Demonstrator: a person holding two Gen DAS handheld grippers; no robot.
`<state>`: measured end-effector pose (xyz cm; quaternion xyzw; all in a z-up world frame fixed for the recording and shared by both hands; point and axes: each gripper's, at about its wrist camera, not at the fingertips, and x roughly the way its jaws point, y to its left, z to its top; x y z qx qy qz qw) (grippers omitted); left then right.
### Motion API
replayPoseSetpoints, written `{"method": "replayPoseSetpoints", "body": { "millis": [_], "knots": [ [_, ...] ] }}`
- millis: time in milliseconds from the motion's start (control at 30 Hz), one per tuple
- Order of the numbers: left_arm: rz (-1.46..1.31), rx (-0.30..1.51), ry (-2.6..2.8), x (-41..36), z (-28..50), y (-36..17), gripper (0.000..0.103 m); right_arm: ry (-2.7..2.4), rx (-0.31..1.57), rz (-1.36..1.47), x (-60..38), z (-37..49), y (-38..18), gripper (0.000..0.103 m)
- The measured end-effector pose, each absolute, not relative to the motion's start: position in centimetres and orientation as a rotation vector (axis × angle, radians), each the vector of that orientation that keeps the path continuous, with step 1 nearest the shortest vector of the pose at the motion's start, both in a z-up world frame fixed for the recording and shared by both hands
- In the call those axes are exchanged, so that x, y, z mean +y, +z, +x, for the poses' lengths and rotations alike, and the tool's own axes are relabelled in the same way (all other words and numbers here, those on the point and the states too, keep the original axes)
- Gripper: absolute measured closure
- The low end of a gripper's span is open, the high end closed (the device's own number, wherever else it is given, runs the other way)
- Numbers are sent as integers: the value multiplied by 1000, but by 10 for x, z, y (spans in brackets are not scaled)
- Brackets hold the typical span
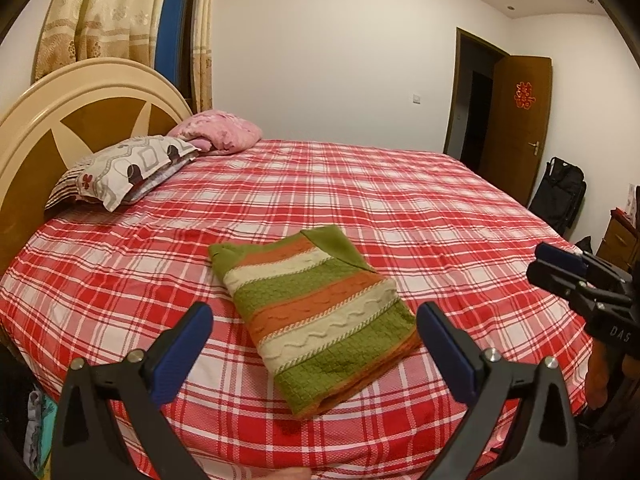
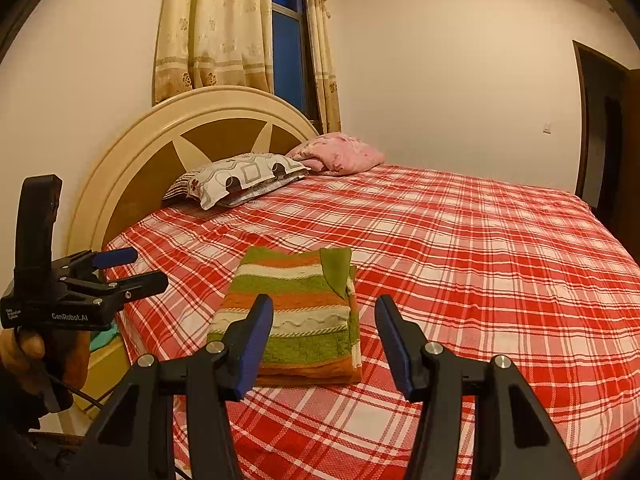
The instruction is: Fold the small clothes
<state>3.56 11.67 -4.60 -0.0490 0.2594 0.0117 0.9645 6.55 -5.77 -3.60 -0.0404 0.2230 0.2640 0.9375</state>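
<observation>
Red-and-white checked bedding (image 1: 400, 200) covers a wide bed in a plain bedroom, with a curved headboard (image 2: 192, 128), two pillows at the far left and a curtained window behind. Judging by how things lie, the folding looks all but done: the sweater (image 1: 316, 320), striped green, orange and cream, sits as a compact rectangle near the bed's near edge, its layers stacked and a green sleeve tucked across the far corner. What may remain is only a tidy or a new garment, and no other small clothes show on the bed. Nearest, the left gripper (image 1: 314, 350) hovers over the near edge with its blue pads spread wide, holding nothing; the sweater lies beyond and between them, untouched. Over to the right, the right gripper (image 2: 324, 344) is likewise parted, about half open, empty, with the sweater just ahead of its left finger. Neither one touches cloth or bedding.
</observation>
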Motion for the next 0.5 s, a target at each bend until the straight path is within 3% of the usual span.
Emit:
{"method": "replayPoseSetpoints", "body": {
  "millis": [500],
  "knots": [
    [-63, 495, 66, 114, 32, -38, 0, 548, 424, -93, -54, 58, -32, 49]
  ]
}}
